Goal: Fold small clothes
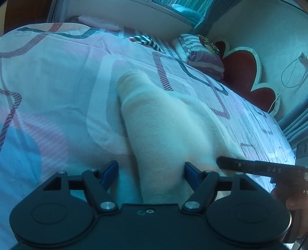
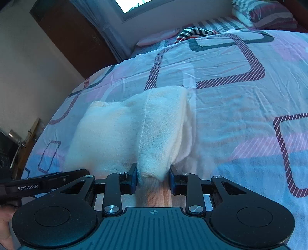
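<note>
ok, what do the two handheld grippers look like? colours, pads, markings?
Left gripper: matte black body, two round black caps, silver pivot screws, blue fingertip pads. From the right wrist view its side reads "GenRobot.AI". Right gripper: same black linkage and blue pads, ribbed teal-grey top plate with a crosshair mark; its finger reads "DAS".

A patterned bed carries a white garment, striped clothes and pillows.

Patterned bedspread, striped pillow, red headboard.
</note>
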The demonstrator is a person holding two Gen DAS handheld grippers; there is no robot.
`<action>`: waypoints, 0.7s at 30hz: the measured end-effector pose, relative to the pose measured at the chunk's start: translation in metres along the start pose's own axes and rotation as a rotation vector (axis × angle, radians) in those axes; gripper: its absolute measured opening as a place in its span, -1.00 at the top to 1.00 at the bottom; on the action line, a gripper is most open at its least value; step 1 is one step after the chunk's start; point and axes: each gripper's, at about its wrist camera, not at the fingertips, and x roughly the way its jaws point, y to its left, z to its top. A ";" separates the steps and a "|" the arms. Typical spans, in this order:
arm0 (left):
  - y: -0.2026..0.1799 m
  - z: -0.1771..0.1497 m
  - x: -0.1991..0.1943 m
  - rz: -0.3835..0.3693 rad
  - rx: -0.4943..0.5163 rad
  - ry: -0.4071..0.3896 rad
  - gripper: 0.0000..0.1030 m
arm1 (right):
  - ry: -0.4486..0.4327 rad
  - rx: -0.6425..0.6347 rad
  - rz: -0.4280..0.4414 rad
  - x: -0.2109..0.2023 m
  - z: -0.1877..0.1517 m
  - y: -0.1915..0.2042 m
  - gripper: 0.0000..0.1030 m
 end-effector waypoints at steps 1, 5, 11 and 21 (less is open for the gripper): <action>-0.003 0.002 -0.004 0.010 0.015 -0.001 -0.34 | -0.006 -0.002 -0.005 -0.006 0.000 0.003 0.37; -0.016 0.014 -0.033 0.058 0.089 -0.111 -0.02 | -0.120 -0.096 -0.096 -0.035 0.007 0.018 0.27; -0.041 0.034 -0.003 0.102 0.194 -0.049 0.25 | -0.050 -0.264 -0.158 -0.002 0.022 0.040 0.75; -0.054 0.010 -0.025 0.153 0.275 -0.061 0.23 | -0.076 -0.294 -0.255 -0.016 0.006 0.035 0.77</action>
